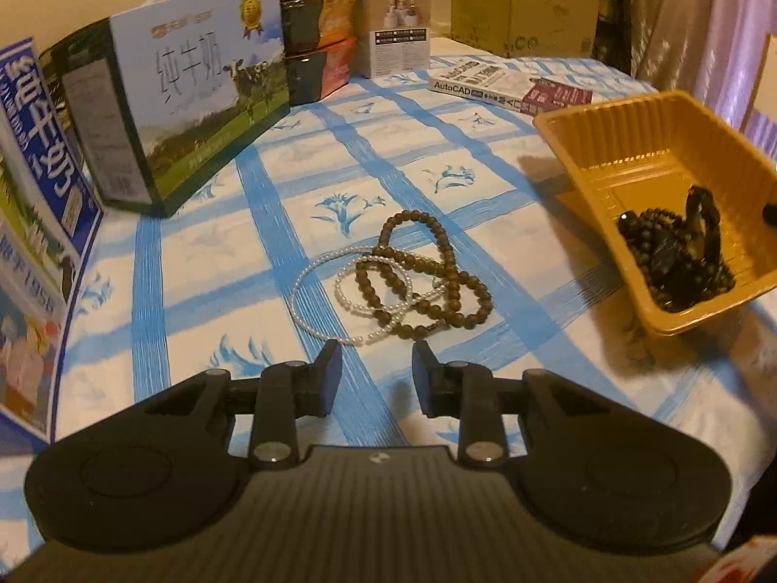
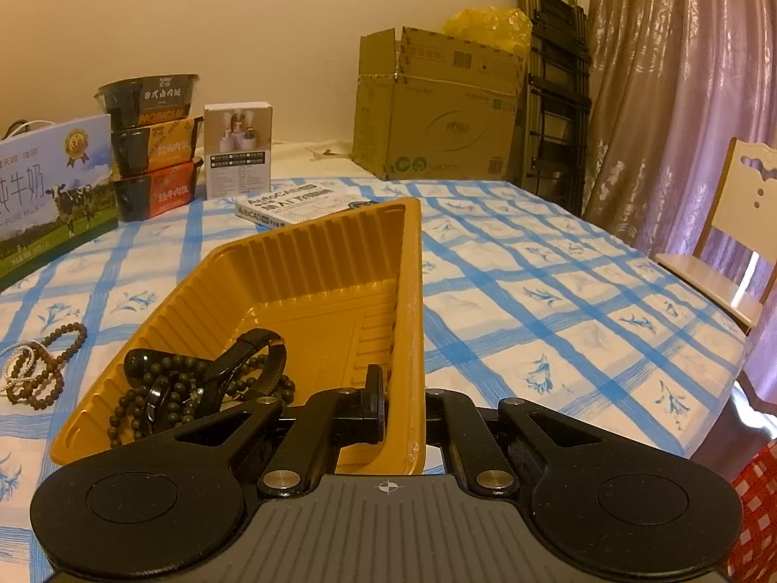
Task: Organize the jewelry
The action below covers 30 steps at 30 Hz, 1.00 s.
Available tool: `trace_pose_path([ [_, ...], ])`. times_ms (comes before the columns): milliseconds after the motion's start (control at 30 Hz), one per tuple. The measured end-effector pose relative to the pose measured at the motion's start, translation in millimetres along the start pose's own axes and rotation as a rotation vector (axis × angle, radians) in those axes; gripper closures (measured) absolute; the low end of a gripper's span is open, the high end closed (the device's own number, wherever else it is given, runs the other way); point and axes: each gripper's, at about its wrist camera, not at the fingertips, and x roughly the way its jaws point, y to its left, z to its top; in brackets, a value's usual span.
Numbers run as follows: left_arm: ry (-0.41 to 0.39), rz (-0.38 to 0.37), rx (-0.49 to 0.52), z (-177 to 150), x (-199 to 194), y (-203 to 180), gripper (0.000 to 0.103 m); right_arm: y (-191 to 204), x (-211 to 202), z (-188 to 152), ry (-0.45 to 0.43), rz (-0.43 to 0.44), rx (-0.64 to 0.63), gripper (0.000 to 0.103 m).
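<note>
Brown bead bracelets (image 1: 427, 282) lie tangled with a white pearl strand (image 1: 315, 291) on the blue-checked tablecloth, just ahead of my left gripper (image 1: 376, 374). That gripper is open, with nothing between its fingers. To the right a yellow plastic tray (image 1: 631, 145) holds dark beads and black bands (image 1: 680, 252). In the right wrist view my right gripper (image 2: 403, 413) is shut on the near right wall of the tray (image 2: 311, 262); one finger (image 2: 374, 398) sits inside it and the other is hidden behind the wall. The dark jewelry (image 2: 194, 388) fills the tray's near left corner. The brown beads (image 2: 48, 374) lie left of it.
Milk cartons (image 1: 194, 97) stand at the left, with stacked food bowls (image 1: 315, 43) and a white box (image 1: 393, 29) behind. An AutoCAD book (image 2: 291, 204) lies behind the tray. A cardboard box (image 2: 437, 111), a folded ladder (image 2: 558, 97), a curtain and a chair (image 2: 728, 243) line the far right.
</note>
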Motion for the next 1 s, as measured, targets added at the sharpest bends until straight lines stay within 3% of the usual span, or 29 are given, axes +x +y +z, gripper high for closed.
trace_pose_path([
  [467, 0.024, 0.015, 0.219, 6.8, 33.3, -5.7, 0.076, 0.3, 0.0, 0.2, 0.0, 0.0, -0.002, 0.098],
  [667, 0.035, -0.013, 0.321, 7.8, 44.6, -7.0, 0.077, 0.2, 0.0, 0.0, 0.001, -0.002, -0.001, 0.098],
  [733, 0.036, -0.025, 0.334, 8.9, 46.3, -6.0, 0.08, 0.0, 0.0, 0.2, 0.001, -0.002, -0.003, 0.098],
  [867, 0.047, -0.067, 0.337, 9.6, 49.0, -4.3, 0.1, 0.4, 0.3, 0.3, 0.001, -0.001, 0.001, 0.098],
  [1000, 0.04, -0.07, 0.34, 7.2, 46.6, -5.1, 0.101, 0.7, 0.2, 0.3, 0.001, -0.001, 0.0, 0.098],
])
